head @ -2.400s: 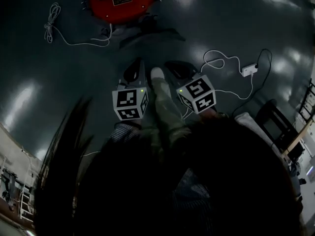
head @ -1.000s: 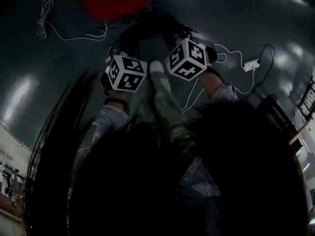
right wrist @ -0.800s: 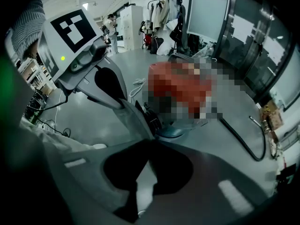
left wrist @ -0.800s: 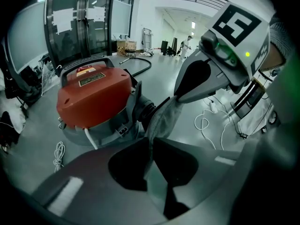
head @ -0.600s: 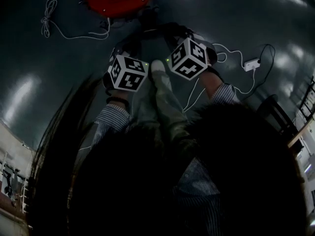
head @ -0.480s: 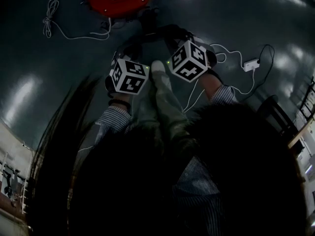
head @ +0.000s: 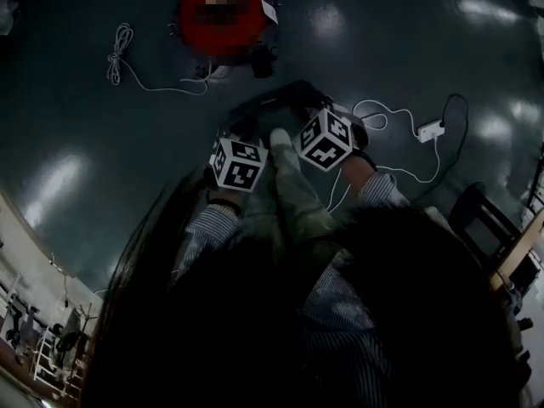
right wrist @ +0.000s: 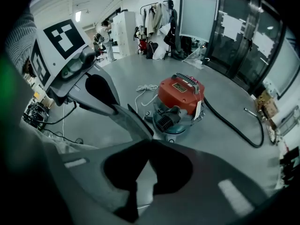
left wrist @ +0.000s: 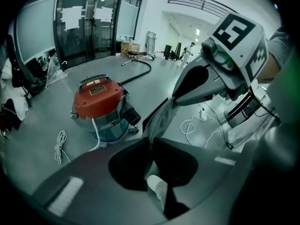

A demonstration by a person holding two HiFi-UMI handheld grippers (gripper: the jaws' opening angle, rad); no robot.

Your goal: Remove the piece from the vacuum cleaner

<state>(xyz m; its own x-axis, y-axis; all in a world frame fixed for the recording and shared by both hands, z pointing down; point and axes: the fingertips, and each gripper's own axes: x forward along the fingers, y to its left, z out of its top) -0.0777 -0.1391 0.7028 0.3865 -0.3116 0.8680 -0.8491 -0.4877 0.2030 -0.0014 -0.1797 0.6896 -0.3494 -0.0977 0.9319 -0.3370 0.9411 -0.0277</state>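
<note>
A red canister vacuum cleaner (head: pixel 221 15) (left wrist: pixel 98 107) (right wrist: pixel 180 97) stands on the grey floor ahead of me. I hold a thin, flat grey piece (left wrist: pixel 161 121) (right wrist: pixel 133 121) in the air between both grippers, clear of the vacuum. My left gripper (left wrist: pixel 151 144) (head: pixel 240 130) is shut on one end of the piece. My right gripper (right wrist: pixel 149 144) (head: pixel 320 107) is shut on the other end. In the head view the piece (head: pixel 285 100) shows only as a dark shape just beyond the two marker cubes.
A coiled white cord (head: pixel 119 45) runs from the vacuum's left side. A white plug block with cable (head: pixel 429 128) lies to the right. A black hose (right wrist: pixel 234 125) trails behind the vacuum. My shoe (head: pixel 280 138) sits between the grippers, and a chair (head: pixel 476 211) stands at the right.
The grippers reached out toward the vacuum, then drew back toward me. The gap between them and the vacuum is wider now, with the dark piece still between their jaws.
</note>
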